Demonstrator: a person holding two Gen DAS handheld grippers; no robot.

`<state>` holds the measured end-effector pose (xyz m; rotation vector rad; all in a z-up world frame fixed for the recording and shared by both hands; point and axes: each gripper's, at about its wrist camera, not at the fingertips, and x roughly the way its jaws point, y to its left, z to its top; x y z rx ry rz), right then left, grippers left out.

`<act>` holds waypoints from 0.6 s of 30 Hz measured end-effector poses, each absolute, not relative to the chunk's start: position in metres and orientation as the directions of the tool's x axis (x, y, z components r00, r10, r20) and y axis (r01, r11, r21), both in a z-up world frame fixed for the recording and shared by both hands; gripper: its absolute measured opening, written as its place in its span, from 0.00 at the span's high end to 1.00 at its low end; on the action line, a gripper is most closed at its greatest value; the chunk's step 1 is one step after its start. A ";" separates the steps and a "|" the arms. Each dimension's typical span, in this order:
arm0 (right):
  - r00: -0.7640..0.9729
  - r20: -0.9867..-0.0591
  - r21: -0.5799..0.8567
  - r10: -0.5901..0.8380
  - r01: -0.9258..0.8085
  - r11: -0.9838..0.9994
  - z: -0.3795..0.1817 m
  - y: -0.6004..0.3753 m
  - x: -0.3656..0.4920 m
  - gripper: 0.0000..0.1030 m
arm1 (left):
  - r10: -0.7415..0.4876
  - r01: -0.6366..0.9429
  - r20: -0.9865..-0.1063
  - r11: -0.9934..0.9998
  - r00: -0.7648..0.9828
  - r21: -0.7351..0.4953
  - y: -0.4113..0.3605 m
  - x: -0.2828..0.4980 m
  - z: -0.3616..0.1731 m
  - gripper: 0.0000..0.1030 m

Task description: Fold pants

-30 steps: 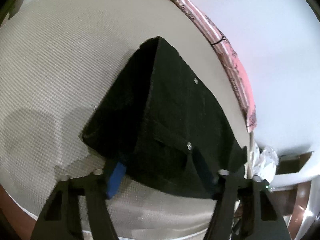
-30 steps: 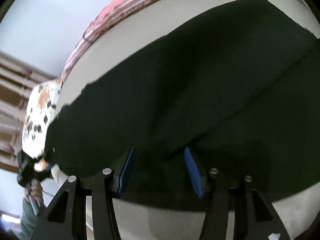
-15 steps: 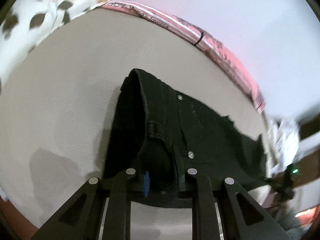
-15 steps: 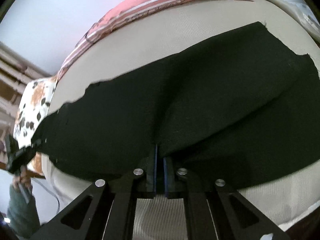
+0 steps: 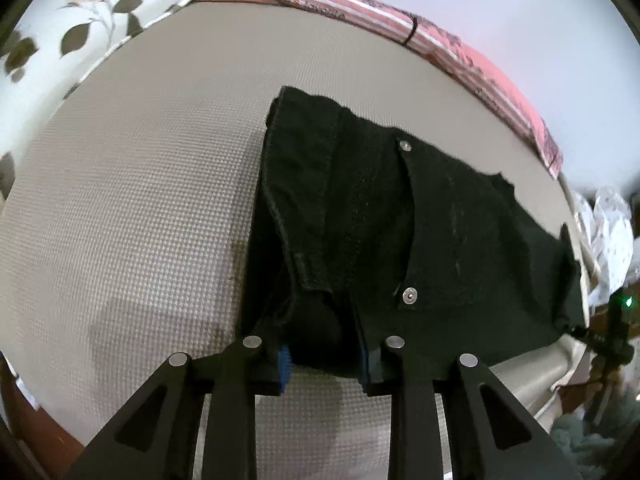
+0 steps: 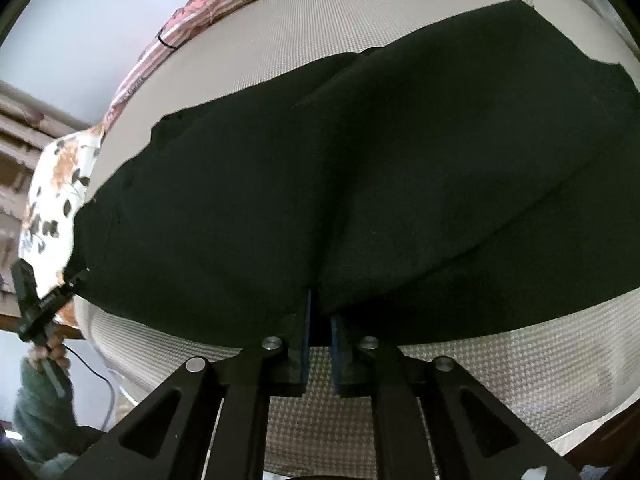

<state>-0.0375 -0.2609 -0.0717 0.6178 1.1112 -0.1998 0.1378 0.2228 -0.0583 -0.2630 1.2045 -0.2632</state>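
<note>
Pants (image 5: 400, 240) black, folded, rivets showing, lying on mattress (image 5: 140, 200).

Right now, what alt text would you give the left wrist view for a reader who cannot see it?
The left tongs, jaws opening, have the waistband end of the black pants between their blue pads. The pants lie on a beige textured mattress, with two metal rivets showing. A pink striped cloth edges the far side, a floral pillow the upper left.

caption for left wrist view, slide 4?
Left gripper jaws opening around black pants' waistband edge on the mattress.
</note>
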 end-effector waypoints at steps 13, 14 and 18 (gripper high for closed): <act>0.590 -0.807 0.438 -0.022 0.622 0.649 -0.042 -0.386 -0.101 0.56 | -0.149 0.214 -0.843 0.976 0.516 -0.041 0.164 0.084 0.009 0.52; 0.593 -0.804 0.443 -0.032 0.634 0.634 -0.042 -0.397 -0.104 0.56 | -0.182 0.262 -0.840 0.964 0.511 -0.050 0.145 0.083 0.012 0.52; 0.606 -0.793 0.460 -0.068 0.667 0.586 -0.042 -0.440 -0.109 0.57 | -0.327 0.413 -0.835 0.901 0.443 -0.134 0.085 0.084 0.011 0.52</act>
